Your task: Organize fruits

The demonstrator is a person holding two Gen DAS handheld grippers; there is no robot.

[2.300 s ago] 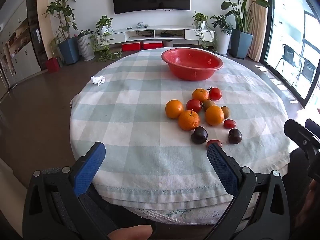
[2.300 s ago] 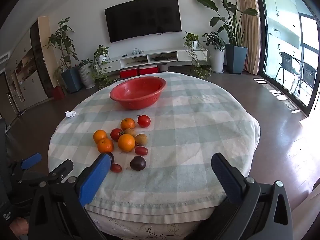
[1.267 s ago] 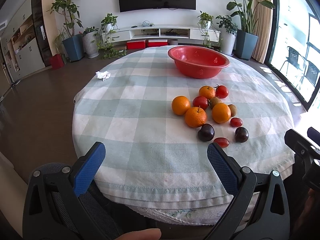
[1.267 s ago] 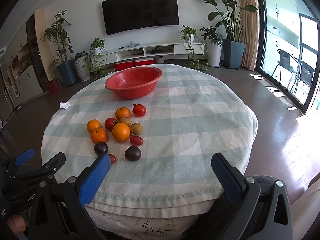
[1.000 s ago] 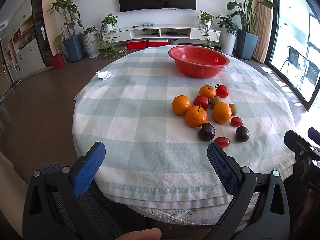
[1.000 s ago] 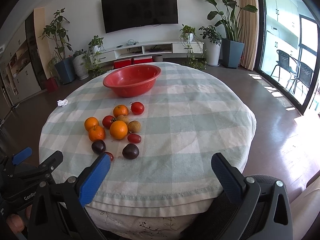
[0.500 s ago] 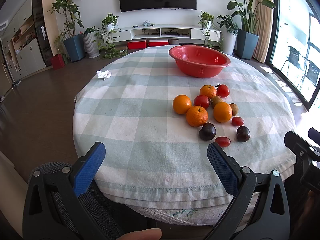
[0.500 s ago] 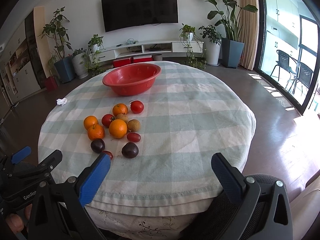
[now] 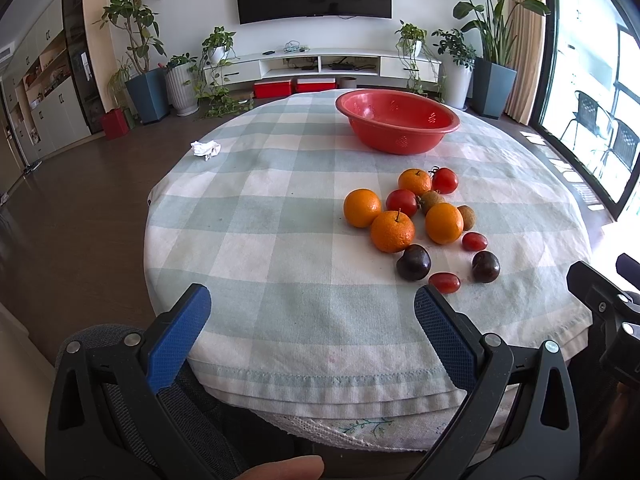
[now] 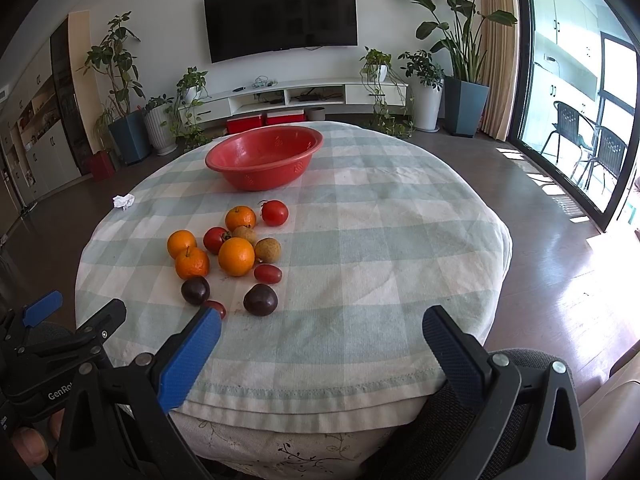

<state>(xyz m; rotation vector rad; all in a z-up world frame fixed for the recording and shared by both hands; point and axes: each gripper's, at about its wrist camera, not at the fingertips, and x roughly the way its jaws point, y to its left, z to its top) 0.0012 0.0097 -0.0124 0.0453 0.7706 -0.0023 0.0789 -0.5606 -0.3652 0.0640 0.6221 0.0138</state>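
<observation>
Living-room background (wall television, potted plants, glazed doors at right) is shown behind a round table [image 9: 280, 320] covered by a checked cloth; a red perforated bowl [image 9: 397, 121] is seen empty at upper centre of the left-wrist frame; the loose fruit cluster [image 10: 232, 252] is grouped right of centre there and left of centre in the right-wrist frame. Oranges [image 9: 392, 231], tomatoes [image 9: 401, 202], dark plums [image 9: 413, 262] and small brown fruits [image 9: 466, 216] are distinguished. Left gripper [image 9: 312, 320] and right gripper [image 10: 320, 340] are both held spread wide and empty at the near table edge. Oranges are judged firm and heaviest, best taken across the widest girth; tomatoes and plums are judged smooth, soft-skinned and easily bruised, so light closure is advised; all are round and likely to roll.
</observation>
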